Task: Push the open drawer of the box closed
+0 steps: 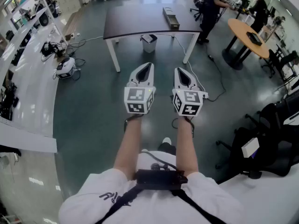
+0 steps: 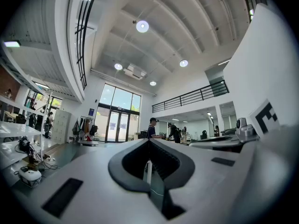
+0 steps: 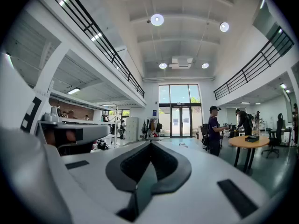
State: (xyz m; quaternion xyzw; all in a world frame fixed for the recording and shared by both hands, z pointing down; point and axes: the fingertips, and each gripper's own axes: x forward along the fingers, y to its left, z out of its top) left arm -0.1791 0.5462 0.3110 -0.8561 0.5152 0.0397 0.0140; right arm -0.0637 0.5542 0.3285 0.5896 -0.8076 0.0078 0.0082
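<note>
White shirt (image 1: 154, 195) and a black chest harness (image 1: 159, 178) fill the head view at six o'clock; two bare forearms reach from them toward twelve o'clock, side by side.

Each hand carries a gripper held level over the grey-green floor (image 1: 93, 120); the left gripper (image 1: 148, 64) sits at about eleven o'clock of the frame's middle, the right gripper (image 1: 179, 70) at about one o'clock, near each other but apart; each has its marker cube nearest the wrist.

Left gripper view: its jaws meet at the tips with nothing between them; right gripper view: the same, jaws pressed together and empty.

Beyond both tips, at twelve o'clock, stands a dark table (image 1: 135, 22) on white legs; the box (image 1: 171, 17), long and narrow, lies on its top toward one o'clock, well apart from both grippers; how far its drawer stands out is too small to tell.

A small bin (image 1: 148, 43) sits under the table; a round wooden table (image 1: 247, 36) stands at two o'clock with people near it; a long white bench (image 1: 28, 92) with cables and gear runs along nine o'clock; black chairs (image 1: 275, 139) crowd at four o'clock.
</note>
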